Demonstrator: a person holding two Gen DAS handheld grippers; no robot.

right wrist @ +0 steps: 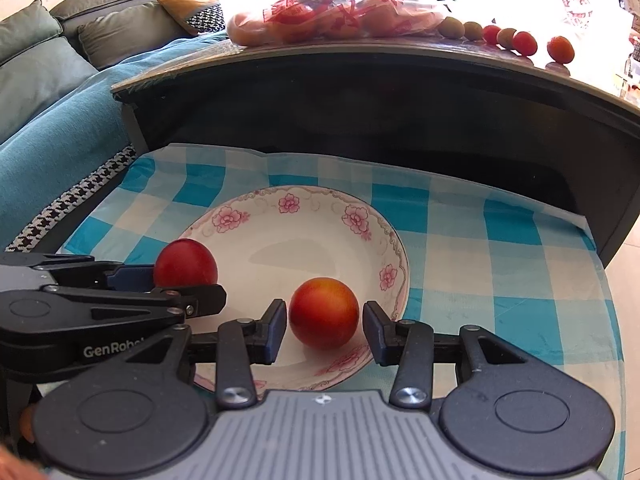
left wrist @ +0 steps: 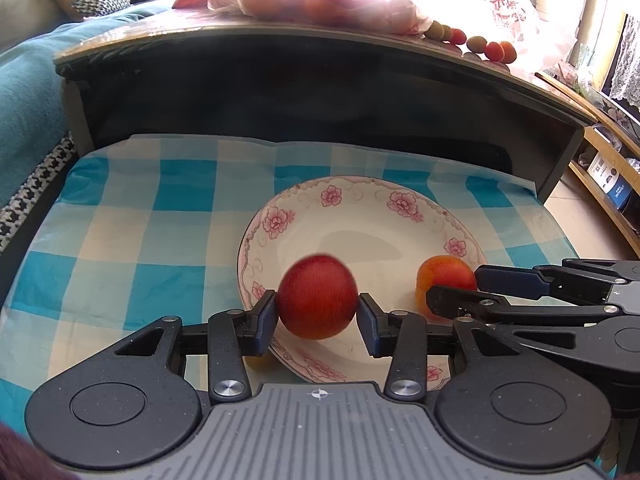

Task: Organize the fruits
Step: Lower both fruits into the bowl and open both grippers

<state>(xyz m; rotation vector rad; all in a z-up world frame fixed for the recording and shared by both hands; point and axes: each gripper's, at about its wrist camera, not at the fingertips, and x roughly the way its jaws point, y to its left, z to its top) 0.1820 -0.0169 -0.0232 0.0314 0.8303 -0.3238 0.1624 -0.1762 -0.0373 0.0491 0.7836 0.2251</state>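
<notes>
Both grippers tilt down over the floral plate (left wrist: pixel 280 216). The left gripper (left wrist: pixel 318 314) has its jaws parted with a red fruit (left wrist: pixel 318 300) between them; the right gripper (right wrist: pixel 325 322) likewise flanks an orange-red fruit (right wrist: pixel 324 312) resting on the plate. A blue checked cloth (right wrist: pixel 500 240) lies beneath; beyond, the bench (right wrist: pixel 360 56) carries bagged fruit (right wrist: pixel 340 12).

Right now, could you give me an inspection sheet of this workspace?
Surface: blue checked cloth, wrinkled, on a low shelf under a dark tabletop.
Job's things: flowered plate on the cloth; red fruit at its rim; orange-red fruit resting in it.
Clutter: bagged fruit and a row of small loose fruits on the tabletop.
Claws: left claw around the red fruit, grip unclear; right claw open, pads clear of the orange-red fruit.
Cables: nothing seen.
Surroundings: sofa with cushions, teal cover.
</notes>
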